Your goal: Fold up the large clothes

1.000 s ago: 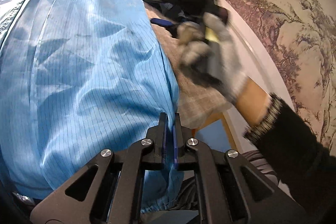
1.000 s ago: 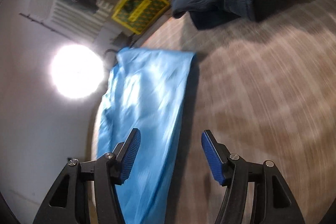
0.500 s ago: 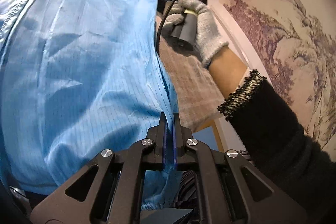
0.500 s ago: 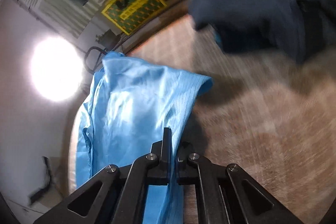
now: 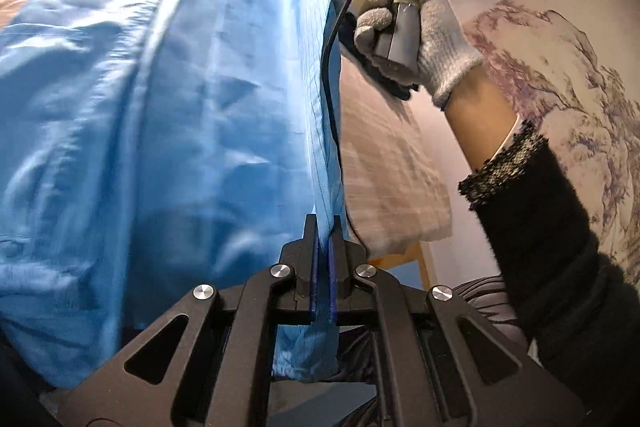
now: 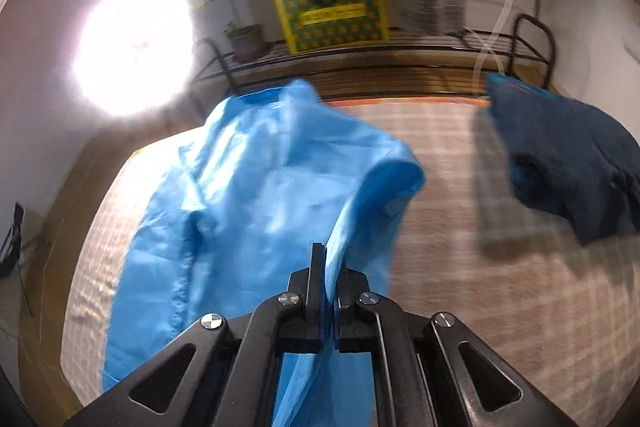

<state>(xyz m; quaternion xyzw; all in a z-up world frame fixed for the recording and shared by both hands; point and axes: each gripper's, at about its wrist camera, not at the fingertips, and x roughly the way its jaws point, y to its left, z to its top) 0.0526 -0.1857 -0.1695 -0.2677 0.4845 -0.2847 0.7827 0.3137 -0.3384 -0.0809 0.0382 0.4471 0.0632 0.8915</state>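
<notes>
Blue garment (image 6: 256, 187), one; dark garment (image 6: 560, 163), one; two grippers.

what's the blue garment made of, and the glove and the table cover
Blue garment: thin, smooth synthetic-looking weave, slight sheen, fine dark pinstripes. Glove: grey fuzzy knit, likely cotton or wool. Table cover: beige checked woven cloth, matte; blur hides its fibre.
</notes>
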